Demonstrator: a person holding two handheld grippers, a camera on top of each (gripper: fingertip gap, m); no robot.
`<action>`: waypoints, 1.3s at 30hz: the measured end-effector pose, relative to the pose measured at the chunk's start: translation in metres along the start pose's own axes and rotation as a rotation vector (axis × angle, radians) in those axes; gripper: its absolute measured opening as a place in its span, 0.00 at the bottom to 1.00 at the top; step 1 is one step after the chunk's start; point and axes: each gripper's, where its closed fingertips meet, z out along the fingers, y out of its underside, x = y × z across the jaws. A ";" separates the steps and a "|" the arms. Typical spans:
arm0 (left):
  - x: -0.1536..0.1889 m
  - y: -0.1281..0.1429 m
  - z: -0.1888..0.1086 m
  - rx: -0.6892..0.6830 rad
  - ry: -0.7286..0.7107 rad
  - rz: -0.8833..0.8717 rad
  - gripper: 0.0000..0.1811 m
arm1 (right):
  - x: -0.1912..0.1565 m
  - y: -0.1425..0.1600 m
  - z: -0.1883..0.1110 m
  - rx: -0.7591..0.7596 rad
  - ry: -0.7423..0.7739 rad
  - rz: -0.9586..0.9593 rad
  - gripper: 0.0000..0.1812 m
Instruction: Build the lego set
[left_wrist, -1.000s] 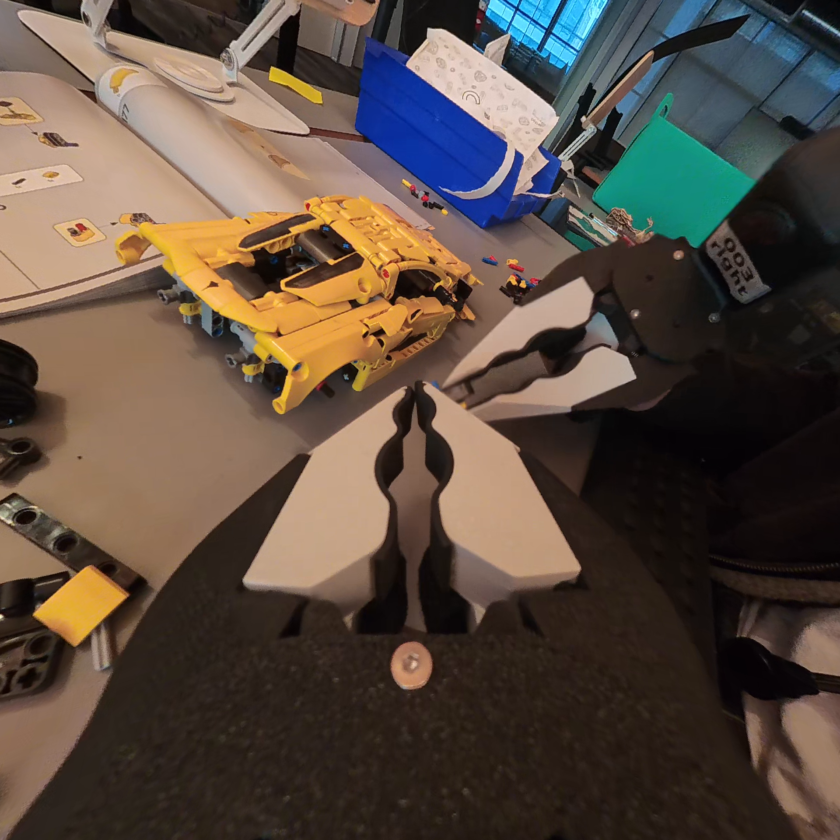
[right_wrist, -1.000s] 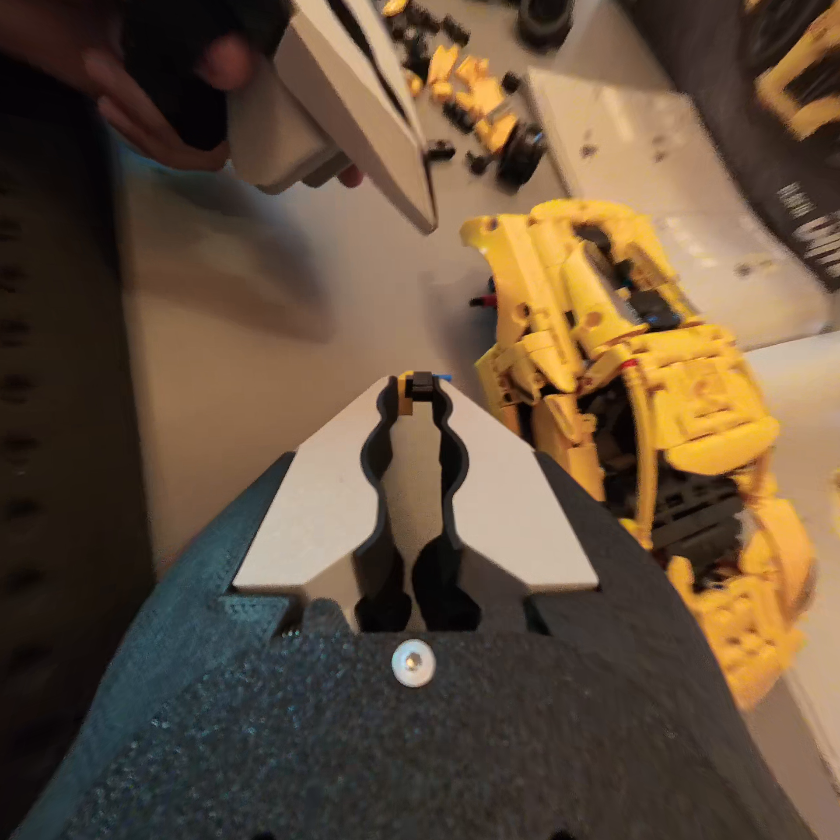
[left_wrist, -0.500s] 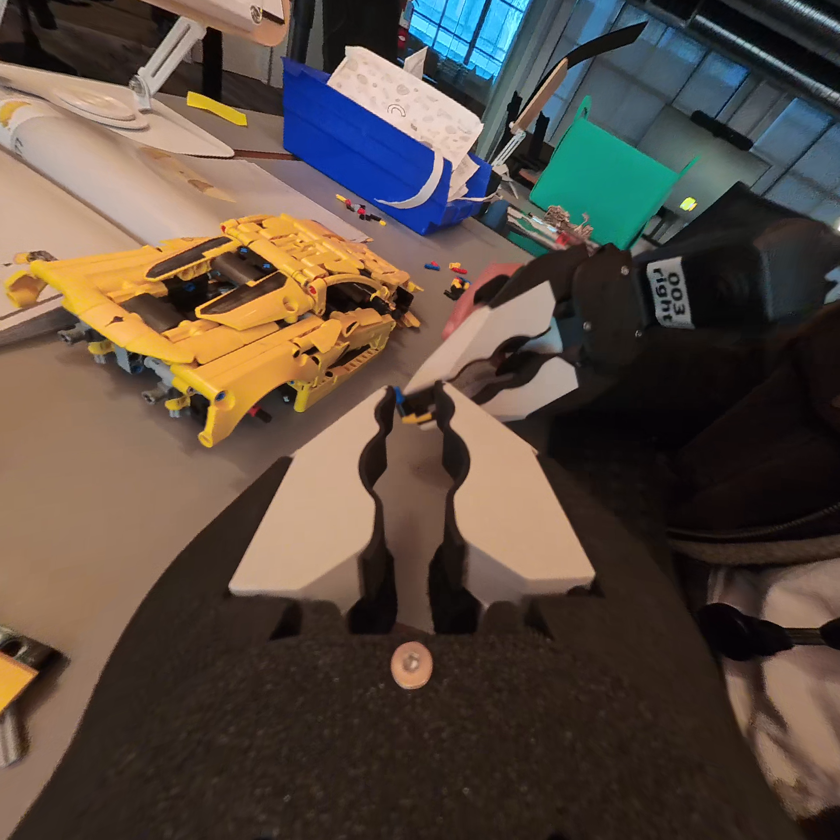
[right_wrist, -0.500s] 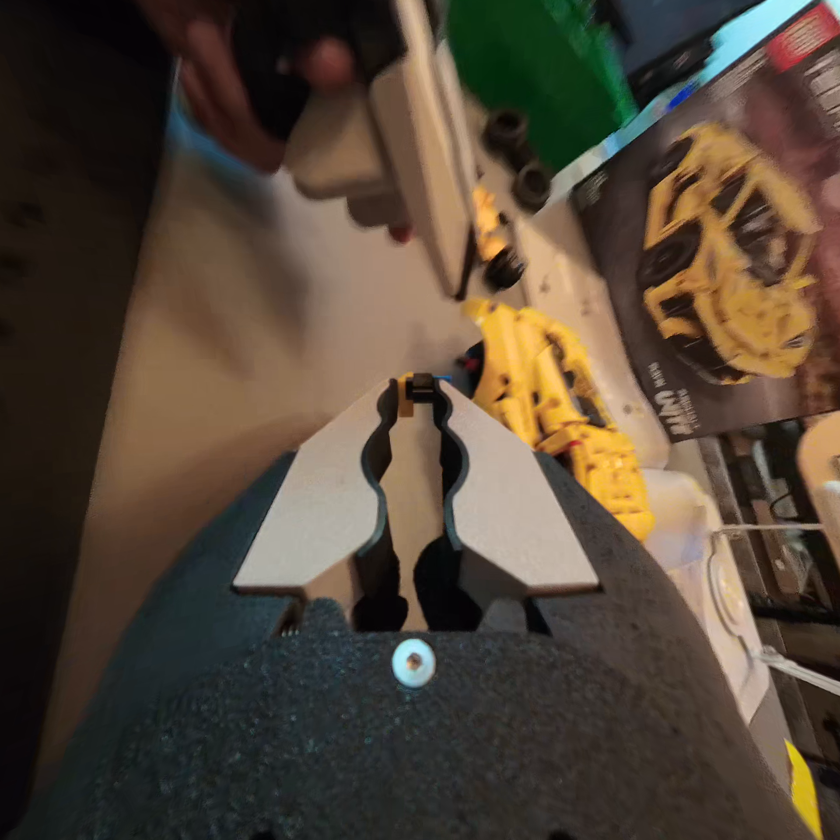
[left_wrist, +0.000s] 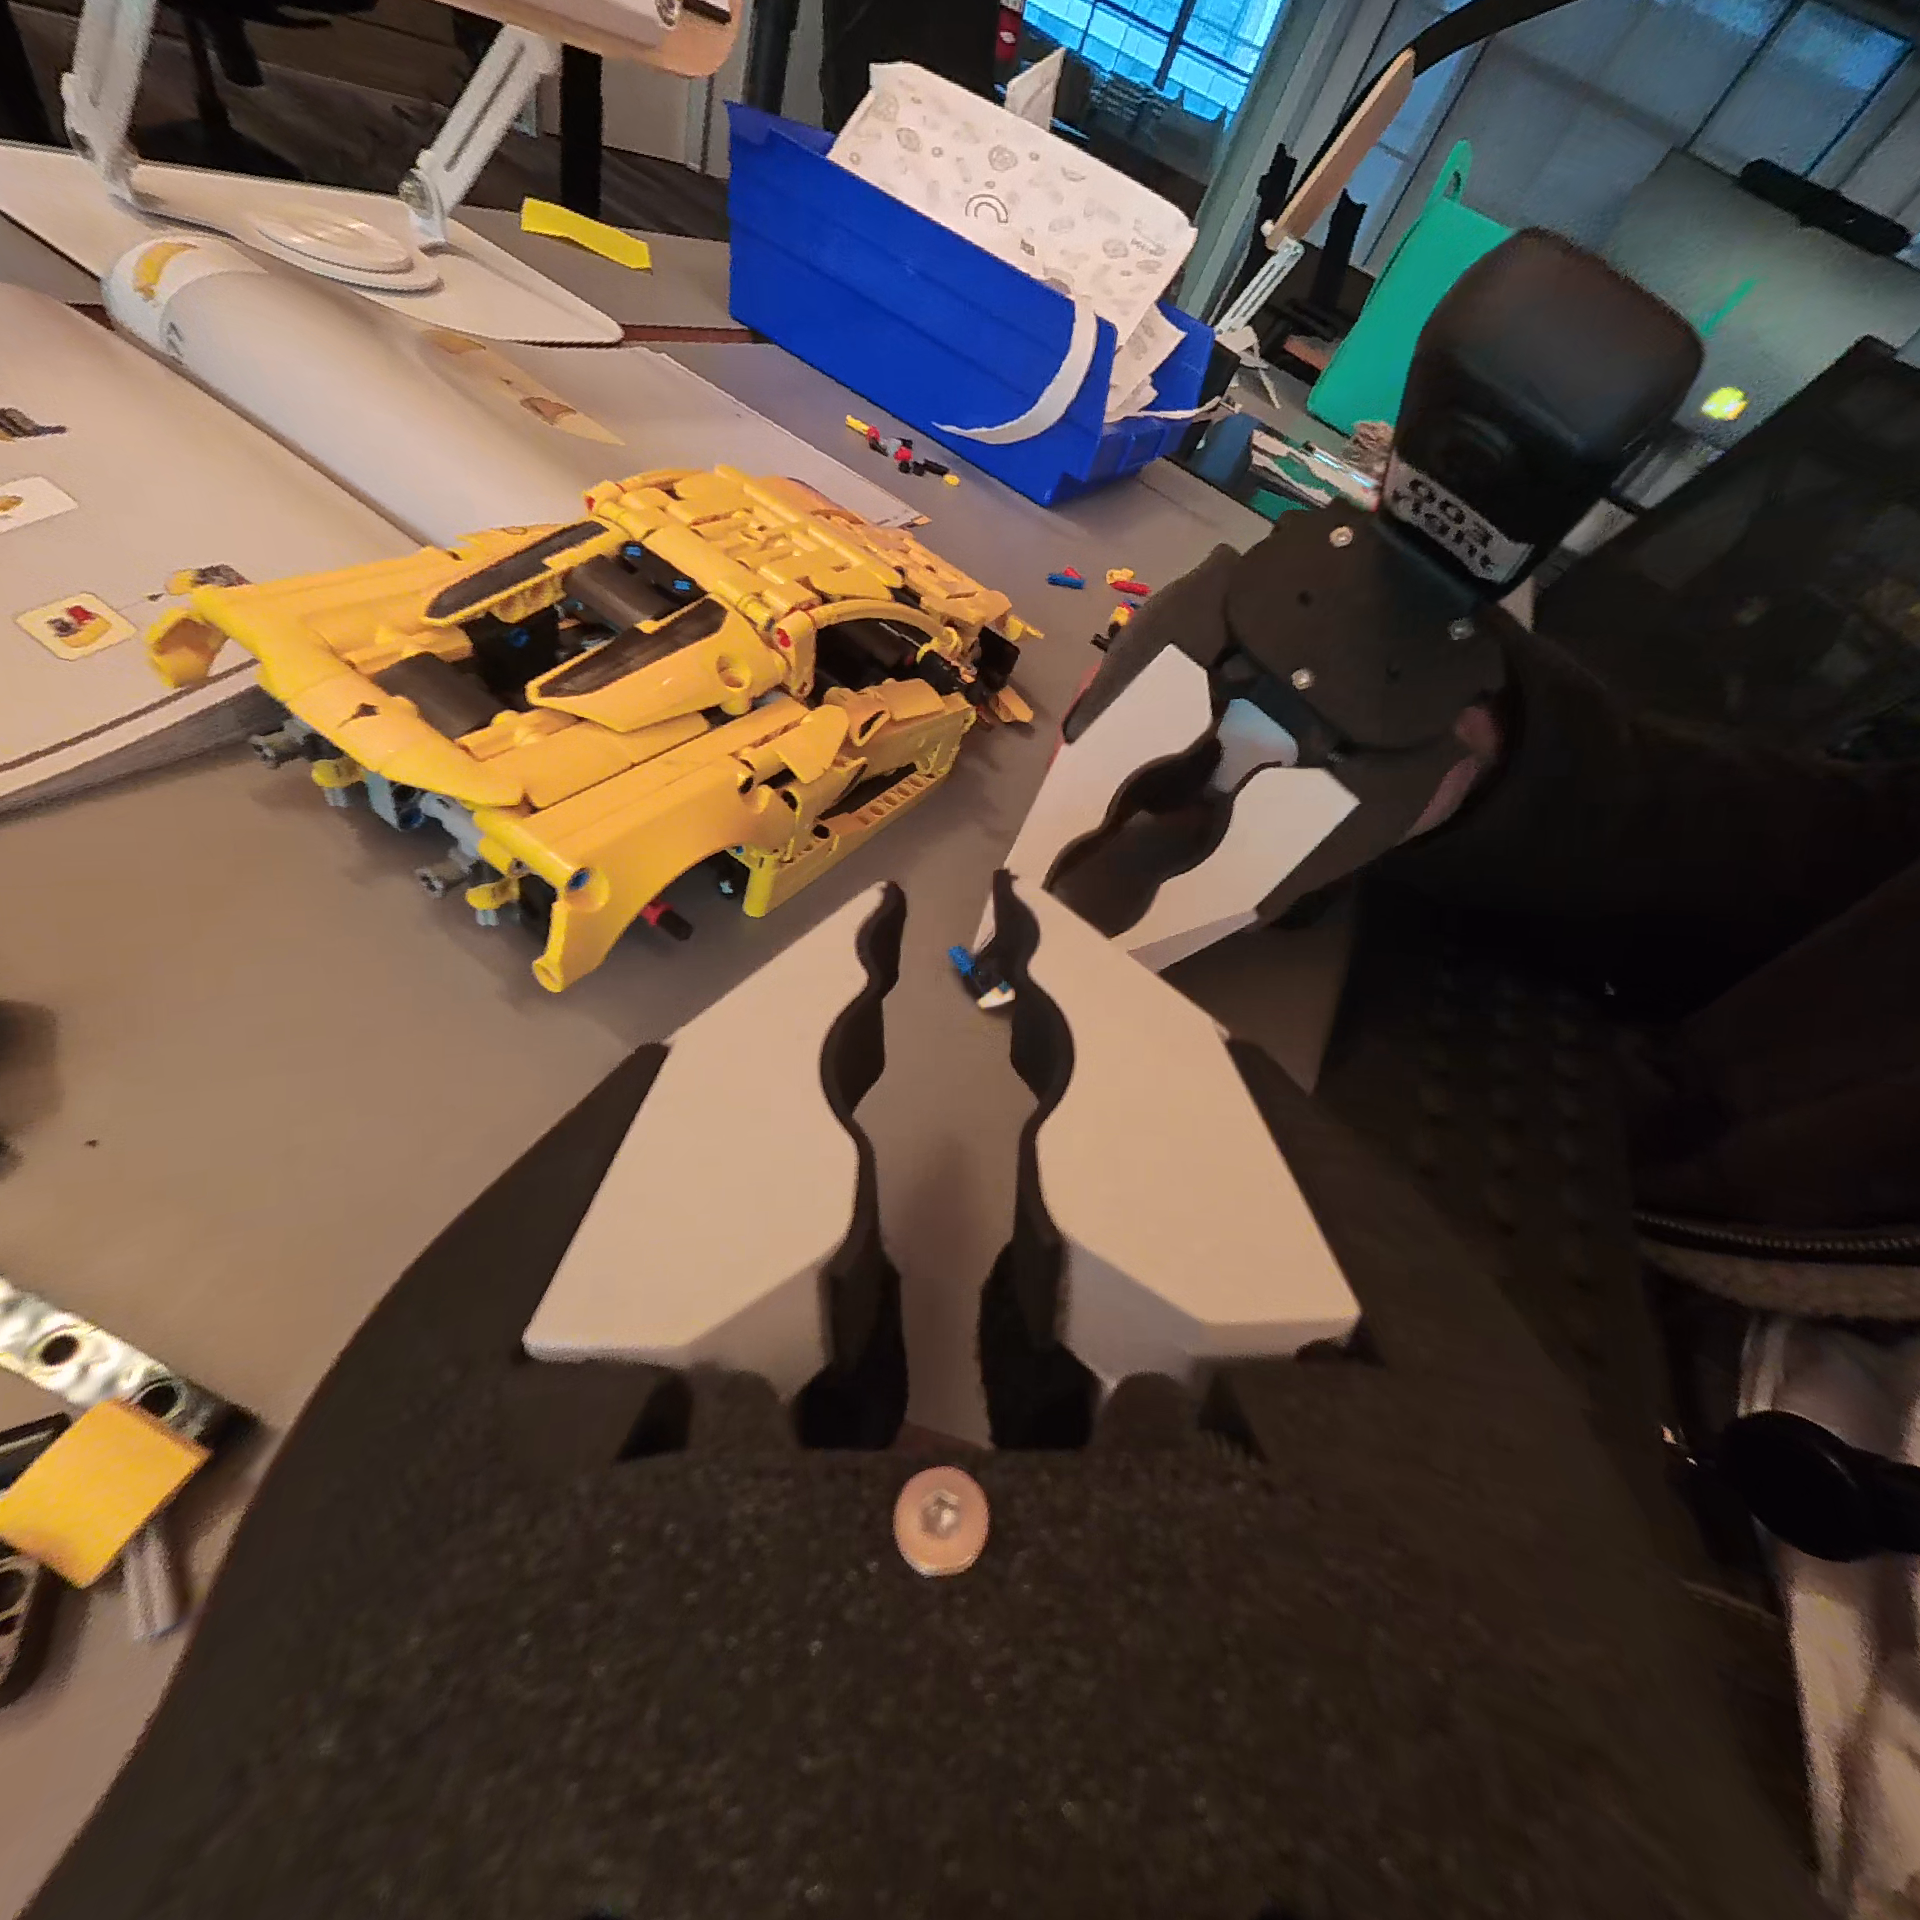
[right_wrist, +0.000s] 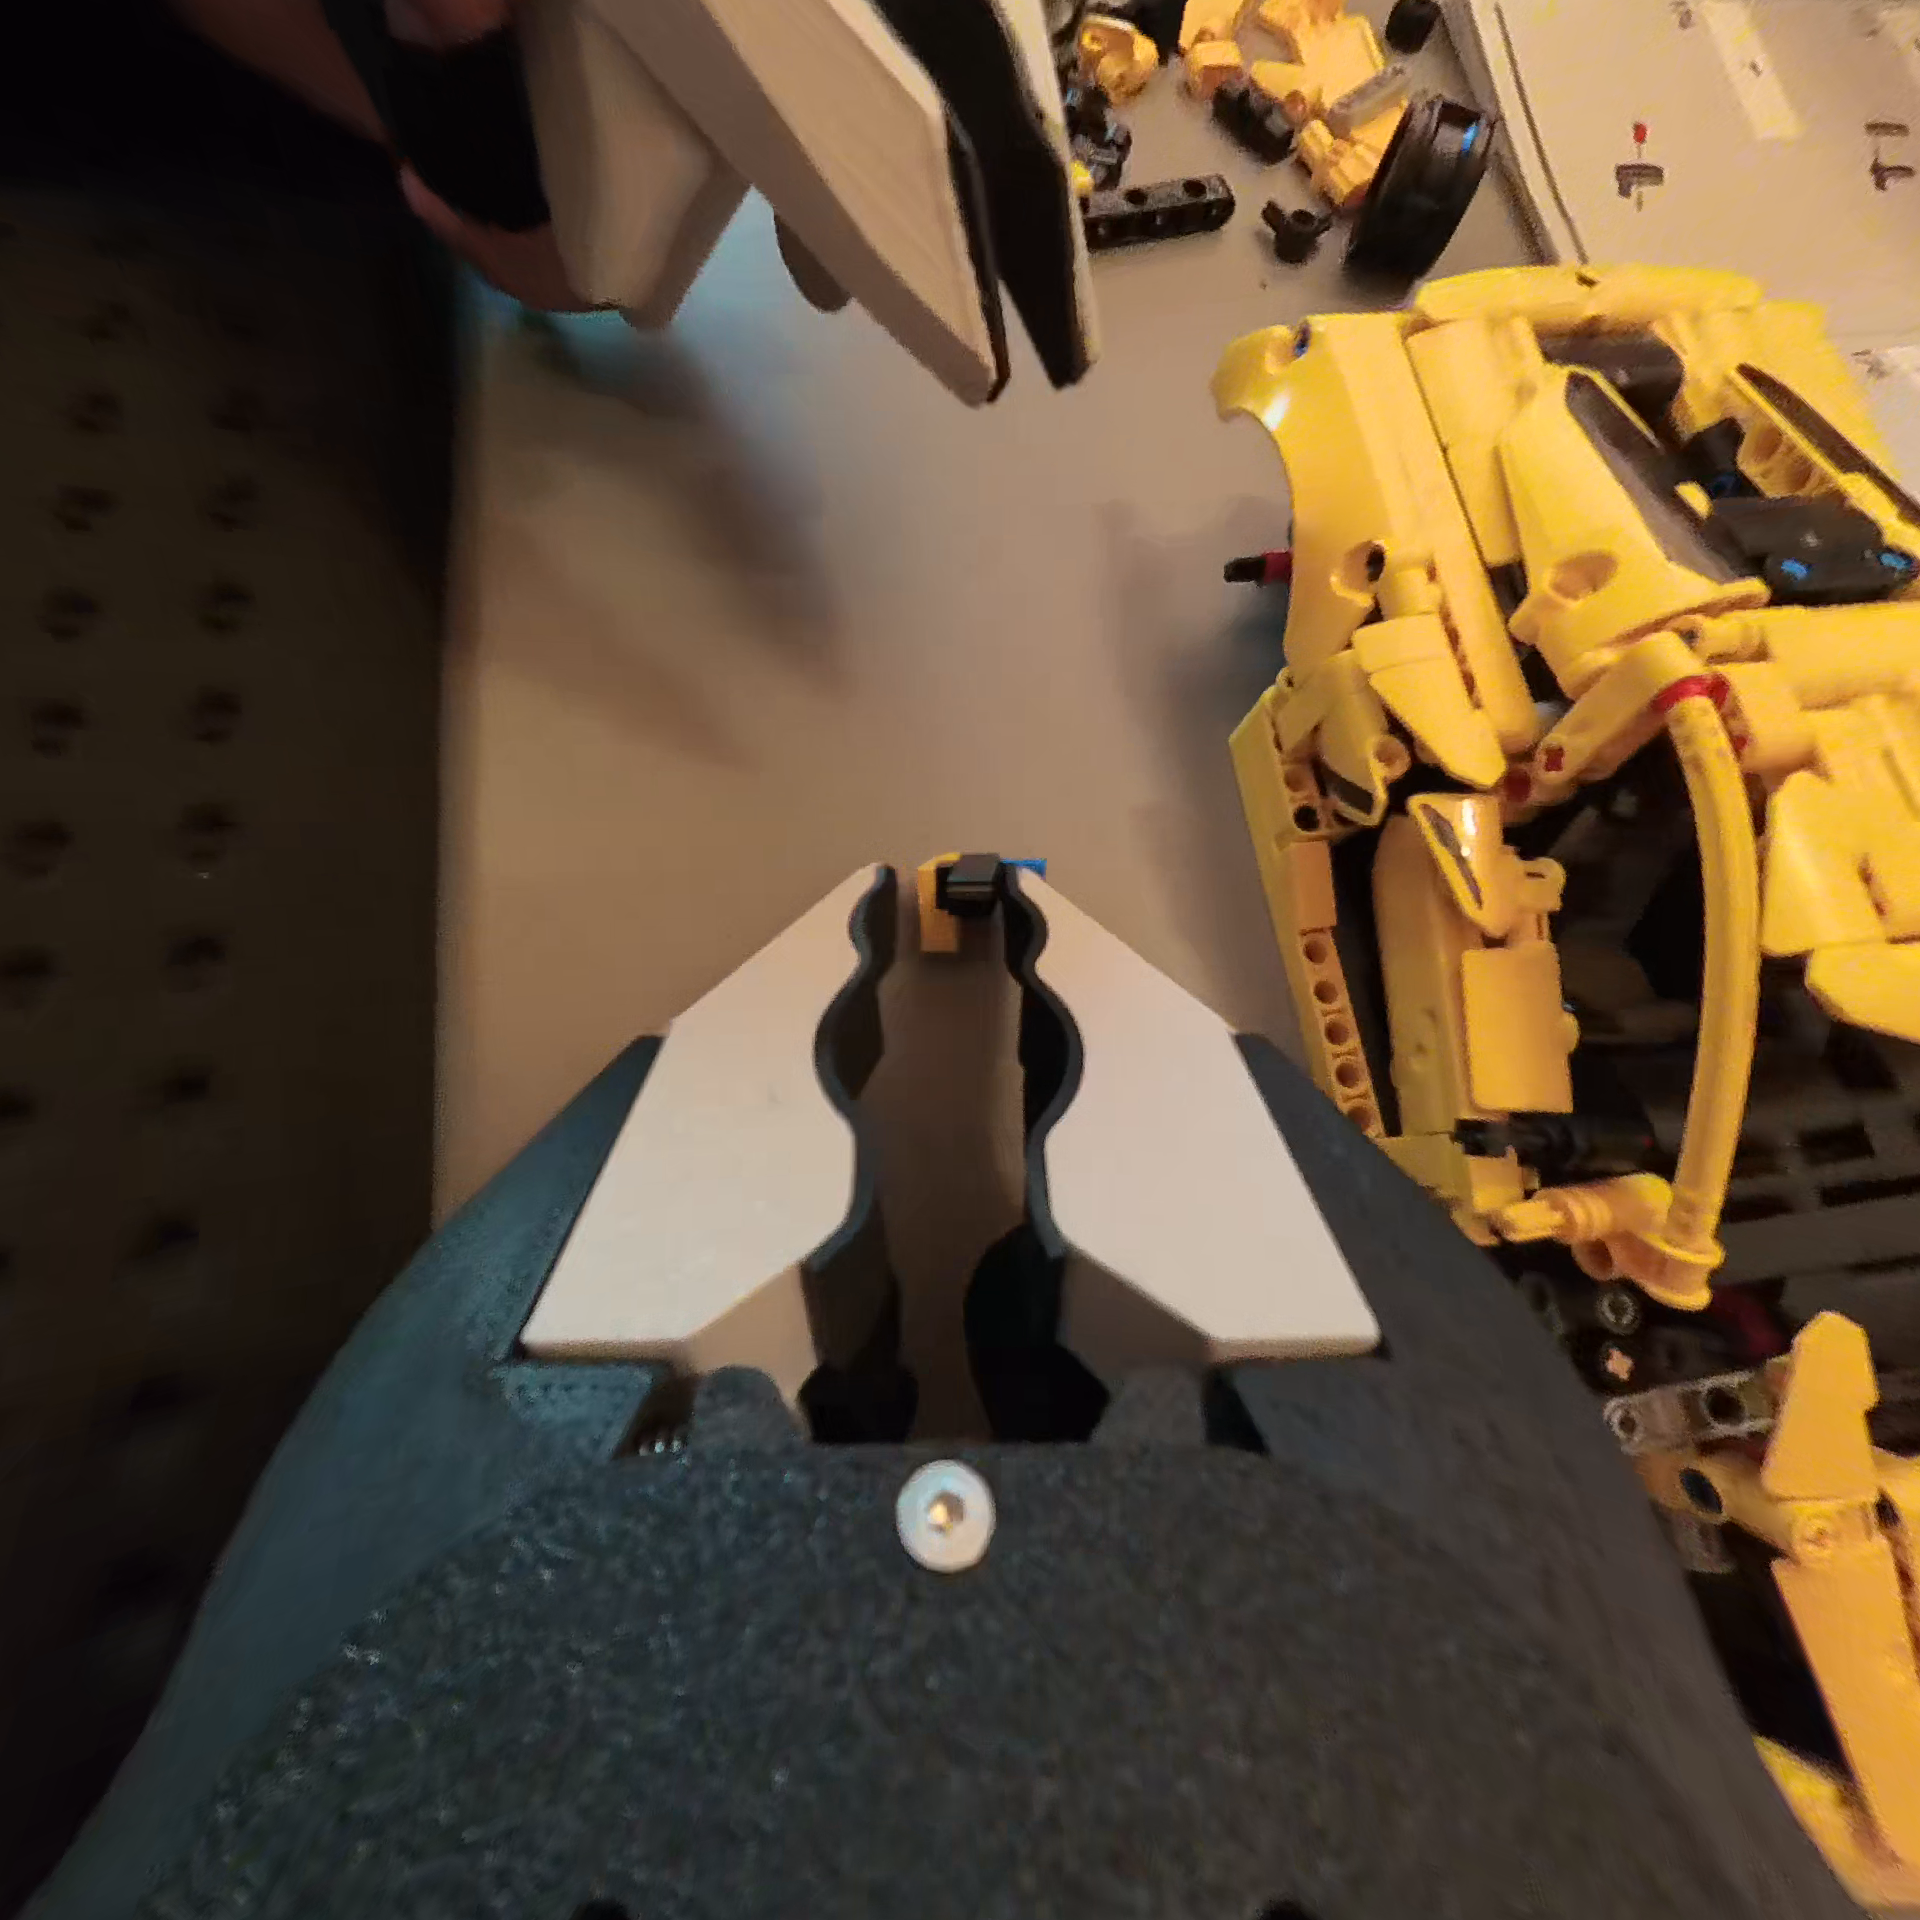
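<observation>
the right hand-held gripper (right_wrist: 943, 883) is pinching a small yellow-and-black lego piece (right_wrist: 961, 896) at its tips; the left hand-held gripper (left_wrist: 940, 899) is gaping empty, near the yellow lego car (left_wrist: 644, 686) sitting on the surface (left_wrist: 260, 1039).

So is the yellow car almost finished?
A lot is done: the yellow car already has its body panels and sits on the table. In hand: the right gripper has a small black and yellow piece between its fingers, while the left gripper is open. Left: a wheel and loose pieces lie unattached.
</observation>
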 end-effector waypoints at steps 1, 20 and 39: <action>-0.003 0.000 -0.001 0.002 -0.019 0.004 0.09 | 0.001 -0.002 -0.002 0.019 -0.008 0.026 0.13; -0.098 -0.071 -0.044 0.050 -0.356 -0.102 0.09 | 0.122 0.196 -0.268 -0.109 0.720 0.653 0.13; -0.227 -0.118 0.031 -0.242 -0.507 0.109 0.10 | 0.119 0.231 -0.241 -0.109 0.360 0.476 0.04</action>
